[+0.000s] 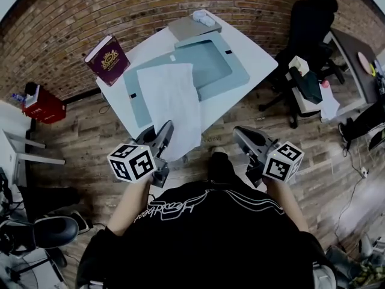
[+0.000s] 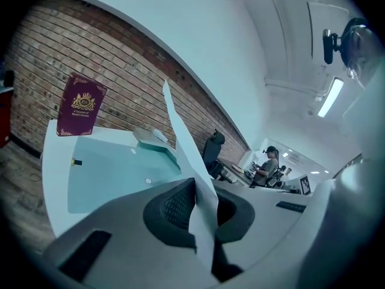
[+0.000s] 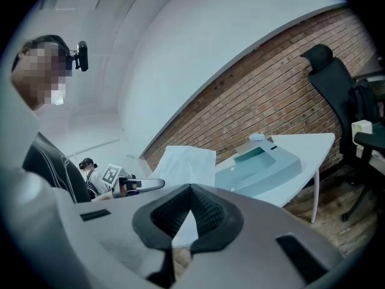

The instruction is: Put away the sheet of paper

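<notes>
surface: white table (image 1: 255, 56) on wood floor (image 1: 84, 131), brick wall (image 1: 120, 5) behind; teal tray (image 1: 237, 77) on table.
sheet (image 1: 171, 98): over table's near edge, covering tray's left part.
left gripper (image 1: 165, 130): clamped on sheet's near end.
right gripper (image 1: 239, 133): jaws together, empty, off table's near edge.
room: chair (image 1: 313, 23) right of table; book (image 1: 107, 59) upright at left corner.
left gripper view only: sheet edge-on between pads (image 2: 174, 206).

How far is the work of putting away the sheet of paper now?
Done: the left gripper is shut on the near edge of the sheet of paper. In hand: the sheet stretches over the table and blue tray. Left: putting it away somewhere; the right gripper is shut and empty.
</notes>
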{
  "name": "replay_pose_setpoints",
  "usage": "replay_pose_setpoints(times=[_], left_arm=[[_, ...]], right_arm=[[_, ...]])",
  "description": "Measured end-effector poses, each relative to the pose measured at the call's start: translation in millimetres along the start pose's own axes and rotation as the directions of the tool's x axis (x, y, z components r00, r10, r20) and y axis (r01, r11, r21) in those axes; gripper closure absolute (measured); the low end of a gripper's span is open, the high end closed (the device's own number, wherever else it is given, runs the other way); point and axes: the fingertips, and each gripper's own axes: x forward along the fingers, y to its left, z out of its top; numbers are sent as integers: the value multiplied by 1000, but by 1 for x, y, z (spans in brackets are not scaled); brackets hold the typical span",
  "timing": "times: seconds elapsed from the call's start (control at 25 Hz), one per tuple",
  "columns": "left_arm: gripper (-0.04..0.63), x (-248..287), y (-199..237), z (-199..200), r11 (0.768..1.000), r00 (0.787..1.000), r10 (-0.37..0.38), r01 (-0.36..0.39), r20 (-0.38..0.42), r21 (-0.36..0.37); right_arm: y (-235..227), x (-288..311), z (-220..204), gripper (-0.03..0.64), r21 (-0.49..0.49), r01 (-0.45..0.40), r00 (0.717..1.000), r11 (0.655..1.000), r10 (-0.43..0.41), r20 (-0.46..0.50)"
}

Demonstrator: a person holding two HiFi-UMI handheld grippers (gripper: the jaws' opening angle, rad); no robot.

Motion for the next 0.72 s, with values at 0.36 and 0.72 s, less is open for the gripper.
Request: replay_pose_setpoints(times=[0.36,0.72], left_arm=[[565,41,45,33,986,988,151,-149,31,-69],[565,81,76,55,954,959,281,-273,50,-121]], right_arm=[[-63,55,41,614,22,-103,992,994,104,-71],[-124,96,84,614,-12,-195,973,981,192,-125]])
